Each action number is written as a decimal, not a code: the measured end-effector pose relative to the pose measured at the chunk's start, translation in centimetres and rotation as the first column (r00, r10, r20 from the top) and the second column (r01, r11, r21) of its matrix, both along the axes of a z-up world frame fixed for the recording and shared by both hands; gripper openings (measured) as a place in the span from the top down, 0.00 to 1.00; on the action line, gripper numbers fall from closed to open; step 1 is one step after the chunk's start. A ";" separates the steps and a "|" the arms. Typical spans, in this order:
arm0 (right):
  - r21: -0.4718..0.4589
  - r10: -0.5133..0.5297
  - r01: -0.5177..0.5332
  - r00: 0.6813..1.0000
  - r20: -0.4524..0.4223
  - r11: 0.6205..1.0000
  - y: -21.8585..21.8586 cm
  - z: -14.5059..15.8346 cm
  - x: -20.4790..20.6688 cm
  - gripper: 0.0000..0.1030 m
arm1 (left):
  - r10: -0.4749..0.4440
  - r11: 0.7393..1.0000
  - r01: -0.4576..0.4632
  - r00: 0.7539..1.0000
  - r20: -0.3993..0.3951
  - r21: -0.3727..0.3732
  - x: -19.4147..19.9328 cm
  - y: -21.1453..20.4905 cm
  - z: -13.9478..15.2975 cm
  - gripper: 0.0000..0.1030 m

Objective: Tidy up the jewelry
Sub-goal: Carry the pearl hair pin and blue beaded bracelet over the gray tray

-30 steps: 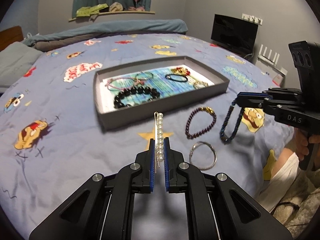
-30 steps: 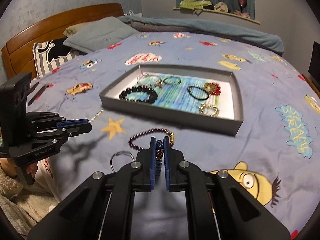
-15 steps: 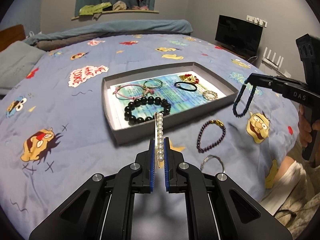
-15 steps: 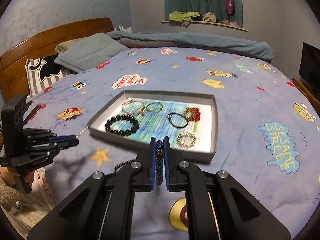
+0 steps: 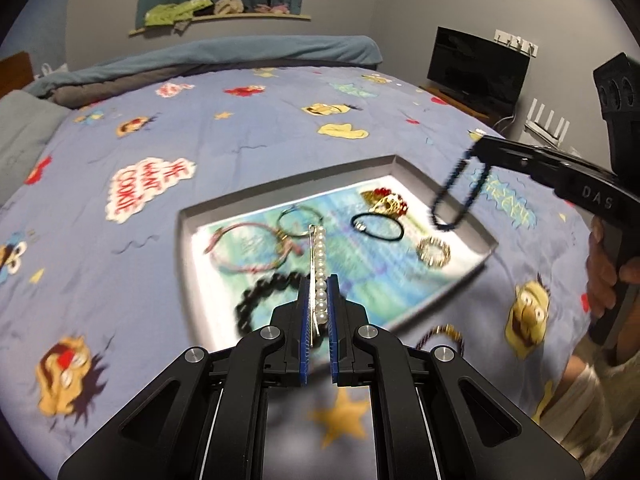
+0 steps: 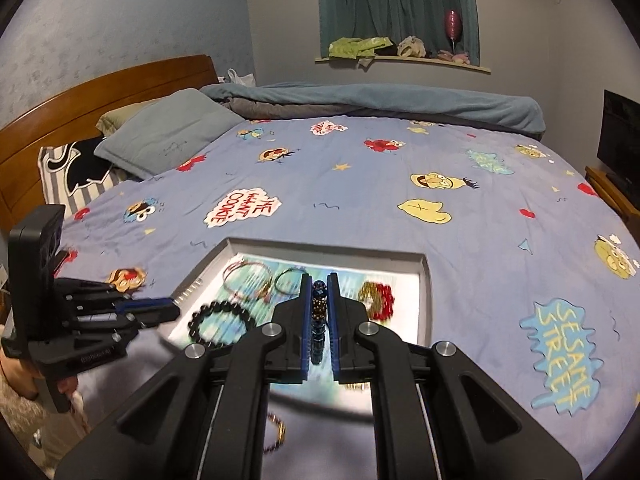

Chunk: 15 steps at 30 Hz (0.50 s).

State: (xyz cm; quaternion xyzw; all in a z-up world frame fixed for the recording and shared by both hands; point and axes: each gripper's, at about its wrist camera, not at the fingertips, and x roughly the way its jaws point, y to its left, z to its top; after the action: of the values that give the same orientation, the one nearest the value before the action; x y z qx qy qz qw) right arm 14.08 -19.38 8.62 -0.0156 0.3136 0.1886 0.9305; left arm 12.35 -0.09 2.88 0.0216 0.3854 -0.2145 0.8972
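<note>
- Pearl-beaded and stiff on its metal pin, the pearl hair clip is clamped by its near end between the fingers of the left gripper; the free end sticks straight forward over the grey tray on the bed.
- It looks light and rigid, so an end grip keeps it level, but the round pearls are probably slippery and the thin pin could bend under a hard squeeze.
- Dark blue beads form the beaded bracelet, which hangs as a limp loop from the closed fingers of the right gripper, above the tray's right part. In the right wrist view a short run of beads is pinched between the pads.
- Being a soft, light strand, it will likely swing and collapse when released; pinching a few beads is hold enough.
- Both grippers point forward and downward over the tray, each held by a hand from the near edge of the bed.
- Already in the tray lie a black bead bracelet, a black hair tie and other rings and bands; a purple bracelet with a gold charm lies on the bed, near the tray's near wall.
</note>
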 end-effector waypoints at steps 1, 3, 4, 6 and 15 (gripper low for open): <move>-0.002 -0.001 0.000 1.000 -0.004 1.000 0.2 -0.2 0.8 0.93 | -0.003 1.000 0.003 1.000 -0.008 -0.002 0.5 -0.4 -0.2 0.92; -0.006 -0.008 0.008 1.000 -0.012 1.000 0.5 -0.6 2.1 0.93 | -0.011 1.000 0.011 0.999 -0.031 -0.005 2.0 -1.4 -0.9 0.92; -0.005 -0.018 0.018 1.000 -0.019 1.000 0.7 -0.9 3.0 0.93 | -0.014 1.000 0.014 0.999 -0.041 -0.005 2.4 -1.7 -1.3 0.92; 0.005 -0.024 0.024 0.999 -0.033 1.000 0.8 -1.4 4.3 0.93 | -0.021 1.000 0.021 0.998 -0.067 0.003 3.5 -2.8 -2.2 0.92; -0.004 -0.031 0.031 0.995 -0.092 1.000 2.2 -4.2 9.7 0.93 | -0.009 0.999 0.003 0.988 -0.153 -0.036 6.8 -4.5 -4.4 0.92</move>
State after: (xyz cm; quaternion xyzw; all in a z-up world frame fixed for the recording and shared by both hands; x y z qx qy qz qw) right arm 23.76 -17.17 4.39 -0.0031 0.3566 0.1745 0.9178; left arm 19.16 -4.61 -1.51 -0.0099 0.4493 -0.2251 0.8645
